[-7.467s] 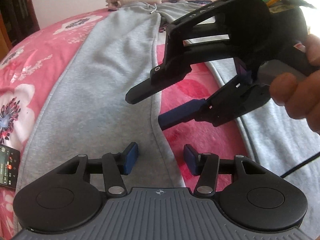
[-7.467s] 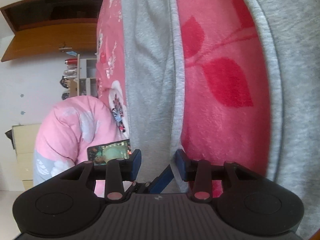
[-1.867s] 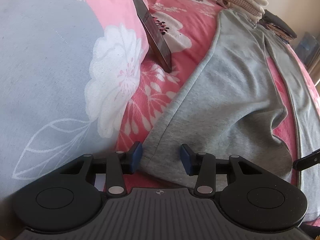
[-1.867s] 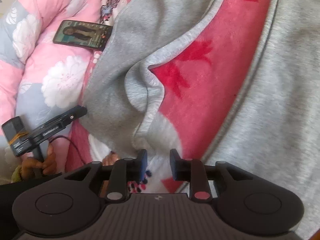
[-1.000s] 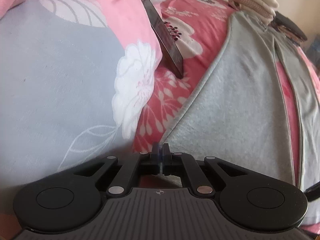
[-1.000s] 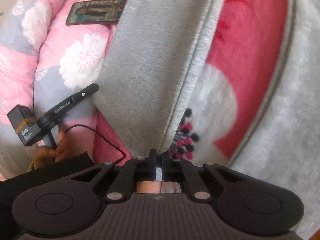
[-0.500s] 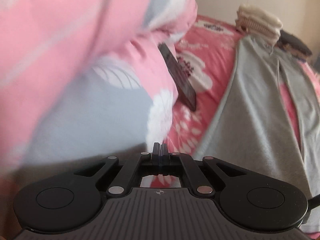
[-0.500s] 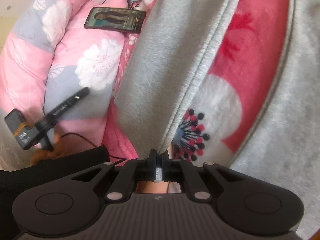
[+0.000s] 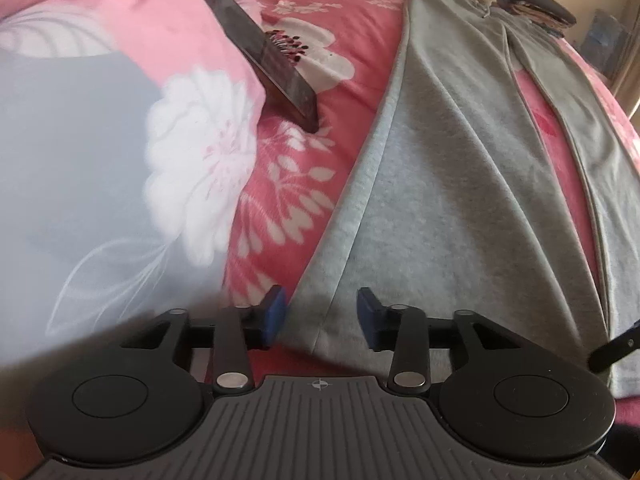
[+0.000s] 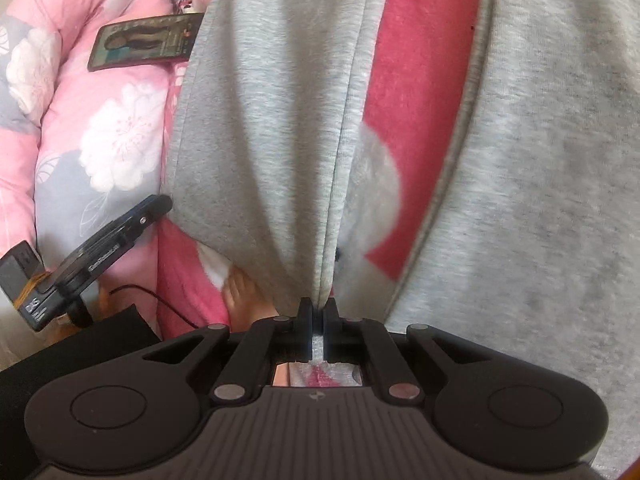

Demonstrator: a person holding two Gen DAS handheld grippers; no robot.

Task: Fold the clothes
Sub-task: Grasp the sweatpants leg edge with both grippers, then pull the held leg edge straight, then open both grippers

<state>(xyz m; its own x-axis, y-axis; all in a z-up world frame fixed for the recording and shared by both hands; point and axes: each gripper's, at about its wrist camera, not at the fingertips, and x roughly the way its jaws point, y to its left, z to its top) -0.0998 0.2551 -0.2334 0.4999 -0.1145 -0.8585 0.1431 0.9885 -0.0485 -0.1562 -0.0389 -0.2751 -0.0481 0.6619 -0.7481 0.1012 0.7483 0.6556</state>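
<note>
Grey sweatpants (image 9: 460, 168) lie flat along the bed (image 9: 352, 32), legs toward us. Right gripper (image 10: 319, 320) pinches the near hem. Left gripper (image 9: 322, 316) jaws opening, the hem's left corner loose between them. Soft, limp fleece: grip both hem corners.

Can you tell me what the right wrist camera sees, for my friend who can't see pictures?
The right tongs are pinched shut on the hem of grey sweatpants spread over a pink flowery blanket. A phone lies to the upper left, and the left tongs poke in from the left.
</note>
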